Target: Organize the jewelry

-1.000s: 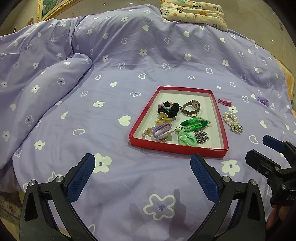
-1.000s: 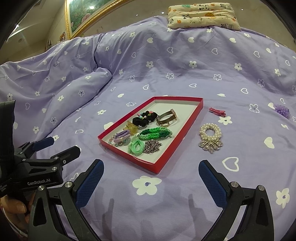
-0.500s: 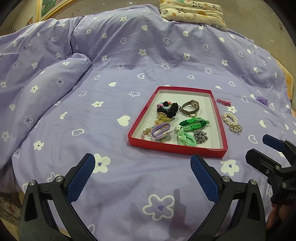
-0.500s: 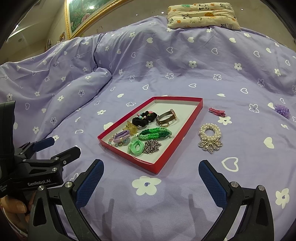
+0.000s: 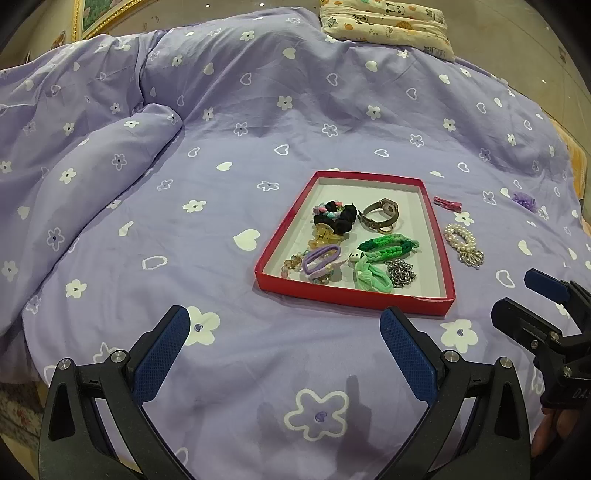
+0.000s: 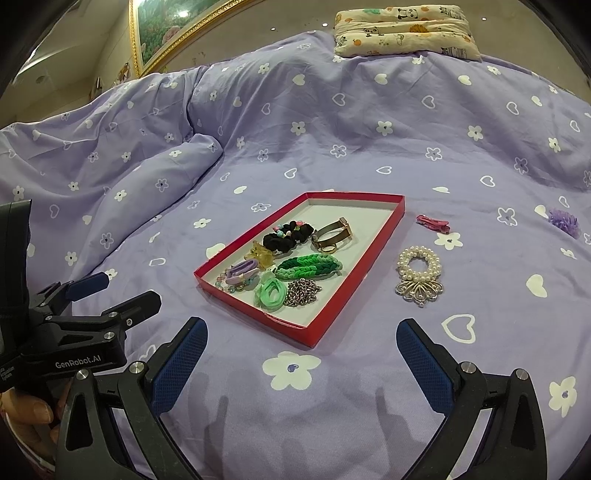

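Note:
A red tray [image 5: 277, 242] [image 6: 373, 258] lies on the purple bedspread and holds several pieces: a black scrunchie, a watch [image 5: 380, 216], a green braided band [image 6: 308, 266], a chain and hair ties. A pearl bracelet with a silver charm [image 5: 463, 244] [image 6: 419, 273], a pink clip [image 5: 447, 204] [image 6: 433, 223] and a purple flower [image 5: 524, 201] [image 6: 563, 221] lie on the bedspread right of the tray. My left gripper [image 5: 284, 350] is open and empty, short of the tray's near edge. My right gripper [image 6: 301, 365] is open and empty, near the tray's front corner.
A patterned pillow [image 5: 386, 22] [image 6: 404, 31] lies at the far end of the bed. A bunched fold of duvet [image 5: 92, 166] rises to the left. A framed picture [image 6: 166, 33] hangs on the wall at the back left.
Both views have shifted very slightly; the tray sits a touch lower to the left. Nothing was picked up or released.

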Tool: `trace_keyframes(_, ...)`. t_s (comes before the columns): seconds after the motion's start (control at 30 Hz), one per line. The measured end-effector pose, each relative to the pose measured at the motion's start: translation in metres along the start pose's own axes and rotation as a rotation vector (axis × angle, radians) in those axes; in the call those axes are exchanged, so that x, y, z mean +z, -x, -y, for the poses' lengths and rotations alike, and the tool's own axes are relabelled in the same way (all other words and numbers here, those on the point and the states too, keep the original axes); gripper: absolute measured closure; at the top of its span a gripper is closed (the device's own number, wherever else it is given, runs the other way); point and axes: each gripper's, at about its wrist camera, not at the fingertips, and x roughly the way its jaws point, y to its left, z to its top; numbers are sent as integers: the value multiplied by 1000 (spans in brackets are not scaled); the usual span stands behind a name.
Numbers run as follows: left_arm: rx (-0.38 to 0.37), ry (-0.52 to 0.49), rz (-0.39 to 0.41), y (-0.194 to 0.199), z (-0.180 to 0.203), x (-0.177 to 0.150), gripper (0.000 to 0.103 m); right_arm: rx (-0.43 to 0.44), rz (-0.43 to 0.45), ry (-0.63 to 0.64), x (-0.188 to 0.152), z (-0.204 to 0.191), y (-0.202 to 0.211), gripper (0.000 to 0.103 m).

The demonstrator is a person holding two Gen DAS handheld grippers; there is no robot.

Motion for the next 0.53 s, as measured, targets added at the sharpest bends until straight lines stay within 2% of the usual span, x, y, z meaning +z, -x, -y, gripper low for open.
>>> trace_keyframes(0.53, -17, -3, -10, -6, 1, 3, 0, -1, -12, -4, 2, 2, -3, 0)
